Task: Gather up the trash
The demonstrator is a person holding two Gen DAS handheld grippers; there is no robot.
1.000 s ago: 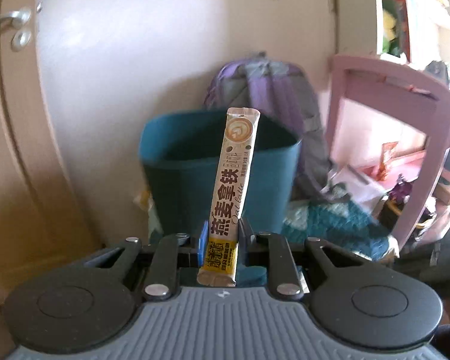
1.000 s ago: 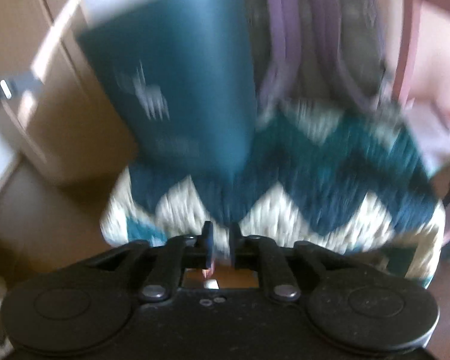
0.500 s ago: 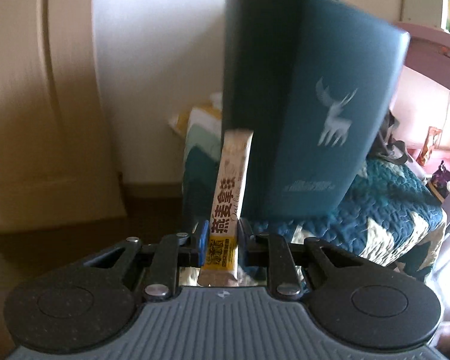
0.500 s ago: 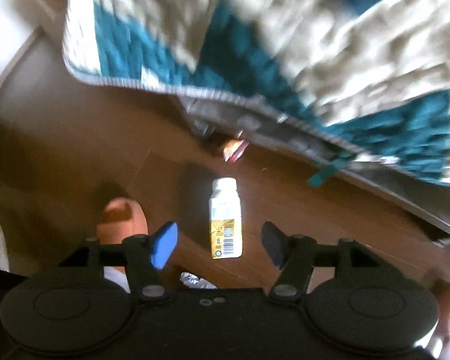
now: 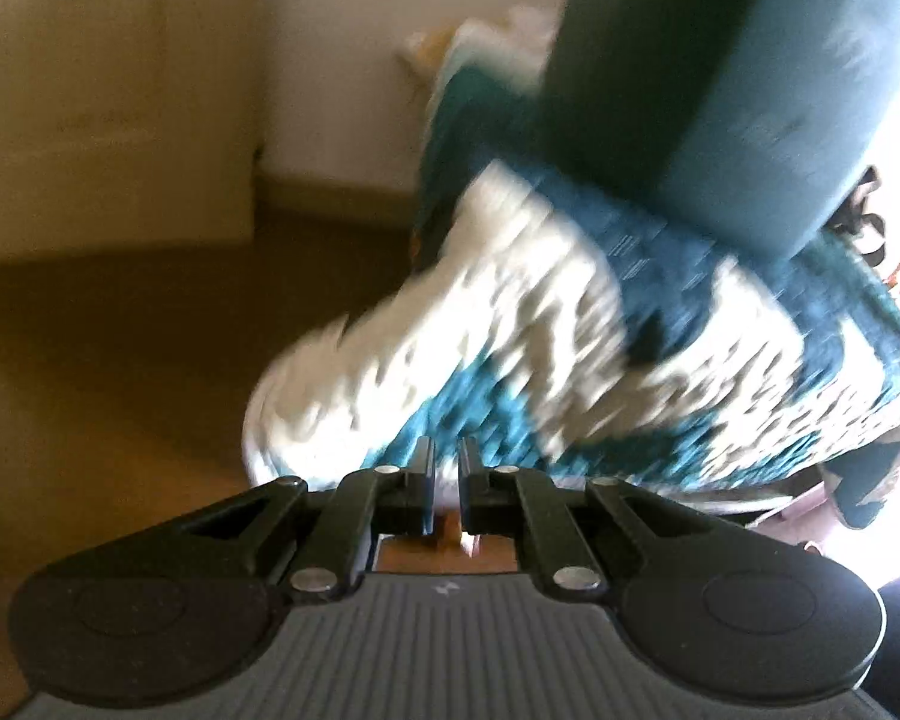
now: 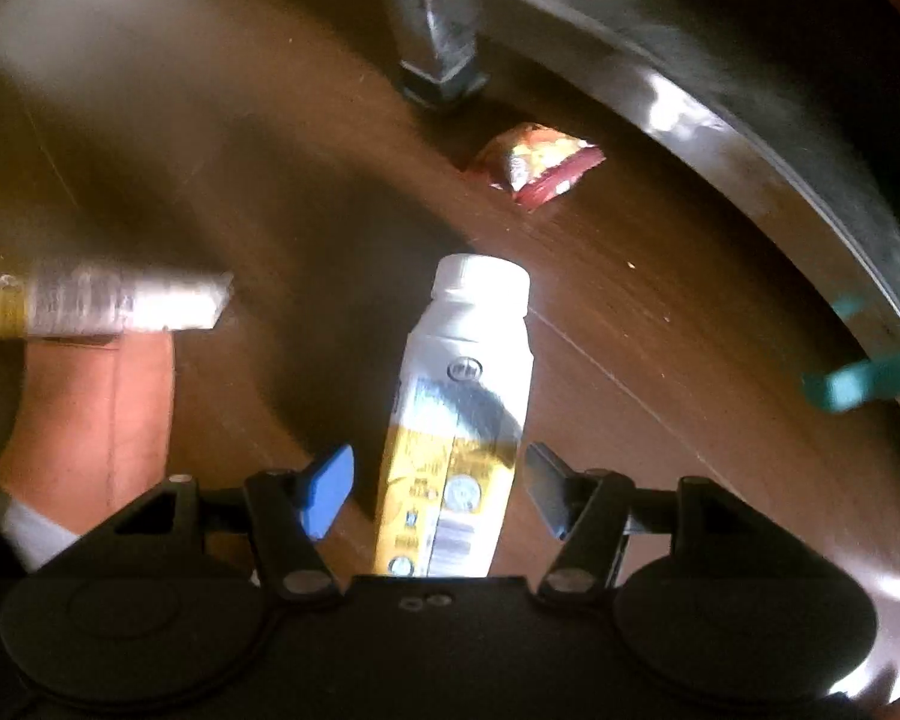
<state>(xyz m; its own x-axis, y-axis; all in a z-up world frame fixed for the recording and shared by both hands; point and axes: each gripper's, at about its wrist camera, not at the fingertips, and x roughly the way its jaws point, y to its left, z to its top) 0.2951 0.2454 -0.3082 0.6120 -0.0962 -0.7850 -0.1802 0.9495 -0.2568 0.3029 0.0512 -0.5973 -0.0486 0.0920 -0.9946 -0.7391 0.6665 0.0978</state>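
Straddling the white-and-yellow drink bottle [image 6: 456, 420] with the right tool [image 6: 438, 480], jaws just opened wide and standing either side of its lower body, pads not yet on it. Lying flat on the wooden floor [image 6: 630, 330], base near, cap pointing far. Probably light and likely empty, with thin walls that dent under a hard squeeze and a smooth, rounded label that can roll or slip. Best taken across the middle of the labelled body, squarely and gently, rather than at the tapering shoulder or the cap. Off to the left, beside an orange slipper [image 6: 90, 414], a blurred stick sachet [image 6: 120, 303]; cannot tell whether resting or in the air. Thin, limp and near weightless, so best pinched close to one end. Farther off, just near of the bed leg [image 6: 438, 48], a crumpled snack wrapper [image 6: 534, 168]: crinkly, feather-light, easy to flatten, best nipped at a raised fold. Left tool [image 5: 446, 468] closed, with nothing seen between its jaws, pointing toward a blurred quilt [image 5: 510, 312] and, beyond it, the teal bin [image 5: 750, 90].
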